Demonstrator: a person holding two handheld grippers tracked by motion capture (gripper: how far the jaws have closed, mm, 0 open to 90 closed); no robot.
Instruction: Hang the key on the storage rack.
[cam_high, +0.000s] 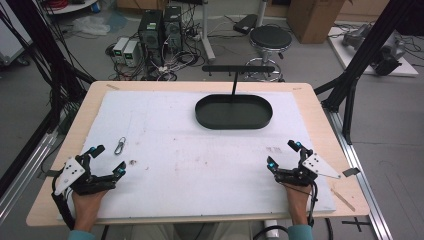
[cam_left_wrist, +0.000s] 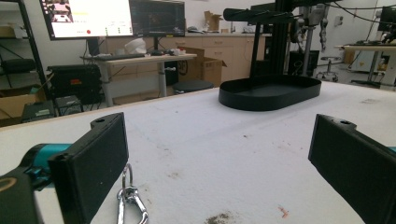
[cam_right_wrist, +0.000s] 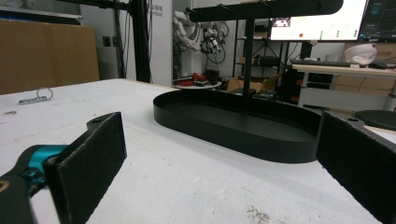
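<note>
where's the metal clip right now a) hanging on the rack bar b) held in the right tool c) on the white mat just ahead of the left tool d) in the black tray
c: the clip lies flat on the white mat, just ahead of the open left tool, apart from the tray.

Carabiner clip (cam_left_wrist: 128, 198) at six o'clock in the left gripper view: bottom edge cuts it off, the near jaw covers part of its ring. Over at nine o'clock in the right gripper view, too small to make out detail
</note>
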